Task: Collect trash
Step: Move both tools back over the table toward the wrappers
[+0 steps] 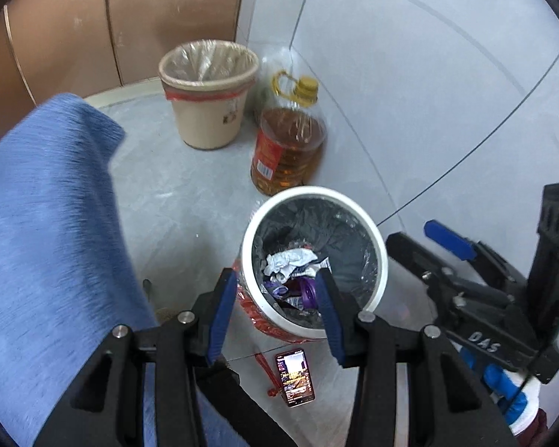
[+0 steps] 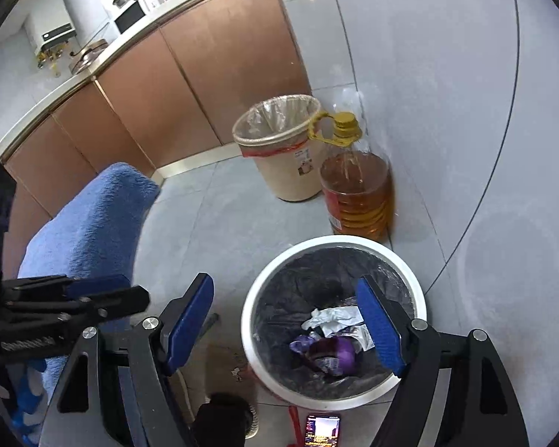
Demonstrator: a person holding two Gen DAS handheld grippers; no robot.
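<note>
A white trash bin [image 1: 379,260] [image 2: 421,294] with a black liner stands on the floor. It holds crumpled white paper [image 1: 289,259] [image 2: 331,318] and purple wrappers [image 1: 305,292] [image 2: 335,352]. My left gripper [image 1: 277,294] is open and empty above the bin's near rim. My right gripper [image 2: 290,326] is open and empty above the bin's left side; it also shows in the left wrist view [image 1: 466,257] to the right of the bin.
A beige bin [image 1: 208,97] [image 2: 283,149] with a clear liner and an oil bottle [image 1: 290,141] [image 2: 357,186] stand by the wall. A lit phone [image 1: 295,377] [image 2: 322,430] lies on the floor. A blue cloth [image 1: 52,231] [image 2: 89,216] is at left. Brown cabinets [image 2: 167,93] stand behind.
</note>
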